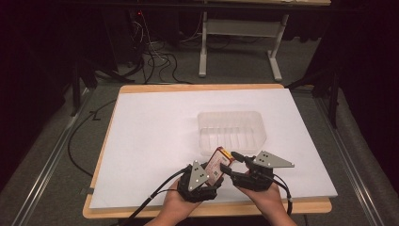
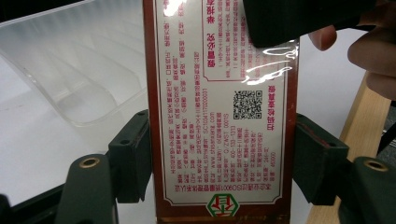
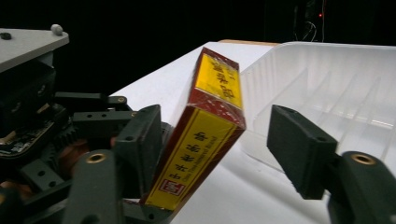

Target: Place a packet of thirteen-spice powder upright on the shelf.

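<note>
White table (image 1: 150,141): left tool (image 2: 219,154) pinches red box (image 2: 219,116); right tool (image 3: 219,154) spread, tub (image 1: 231,131) probably just beyond.

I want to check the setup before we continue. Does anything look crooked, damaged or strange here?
Only a small thing: the red box is held tilted above the table by the left gripper, while the right gripper stands open around its end. Its wrapping shows no damage. The clear tray sits flat and empty.
</note>
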`<state>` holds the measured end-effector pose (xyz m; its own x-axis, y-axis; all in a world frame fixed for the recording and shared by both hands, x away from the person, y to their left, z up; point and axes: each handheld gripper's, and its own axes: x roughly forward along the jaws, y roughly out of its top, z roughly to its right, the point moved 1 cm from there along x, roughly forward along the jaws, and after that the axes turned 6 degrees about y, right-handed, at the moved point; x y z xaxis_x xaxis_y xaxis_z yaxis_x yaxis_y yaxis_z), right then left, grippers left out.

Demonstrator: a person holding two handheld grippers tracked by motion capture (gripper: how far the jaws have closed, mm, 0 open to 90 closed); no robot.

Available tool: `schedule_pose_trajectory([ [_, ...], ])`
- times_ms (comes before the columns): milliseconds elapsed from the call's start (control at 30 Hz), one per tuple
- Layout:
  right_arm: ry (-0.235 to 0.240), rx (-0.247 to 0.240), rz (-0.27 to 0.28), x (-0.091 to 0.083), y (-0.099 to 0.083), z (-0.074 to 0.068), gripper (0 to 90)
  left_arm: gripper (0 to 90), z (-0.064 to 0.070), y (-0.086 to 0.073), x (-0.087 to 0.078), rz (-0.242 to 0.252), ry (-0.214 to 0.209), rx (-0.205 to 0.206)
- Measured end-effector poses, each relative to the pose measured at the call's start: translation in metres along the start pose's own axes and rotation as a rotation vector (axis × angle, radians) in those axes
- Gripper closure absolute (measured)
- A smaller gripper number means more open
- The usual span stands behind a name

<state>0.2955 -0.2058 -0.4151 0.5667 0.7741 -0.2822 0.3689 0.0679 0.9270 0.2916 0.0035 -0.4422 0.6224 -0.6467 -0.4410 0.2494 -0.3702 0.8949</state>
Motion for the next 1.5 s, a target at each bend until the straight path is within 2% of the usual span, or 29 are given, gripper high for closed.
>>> schedule_pose_trajectory([
  [333,0.036,0.015,-0.019,0.002,-0.002,0.0,55.0,32.3,0.0,-0.002,0.002,-0.014,0.011,0.002],
  [533,0.05,0.028,-0.025,0.002,-0.002,0.0,59.3,32.2,0.0,-0.002,0.004,-0.027,0.004,-0.001],
  [833,0.051,0.01,-0.028,0.003,-0.002,-0.006,66.2,30.3,-0.001,-0.004,0.006,-0.042,-0.003,-0.006],
  [933,0.012,-0.015,-0.03,0.002,-0.002,-0.007,68.3,27.1,-0.003,-0.004,0.007,-0.045,-0.03,-0.03],
  [1300,-0.061,-0.022,0.005,-0.01,0.0,0.005,68.4,25.9,-0.008,-0.005,0.004,-0.04,-0.023,-0.027],
  [1500,-0.094,-0.016,0.016,-0.017,-0.001,0.011,68.5,26.7,-0.018,-0.006,0.001,-0.041,-0.011,-0.04],
])
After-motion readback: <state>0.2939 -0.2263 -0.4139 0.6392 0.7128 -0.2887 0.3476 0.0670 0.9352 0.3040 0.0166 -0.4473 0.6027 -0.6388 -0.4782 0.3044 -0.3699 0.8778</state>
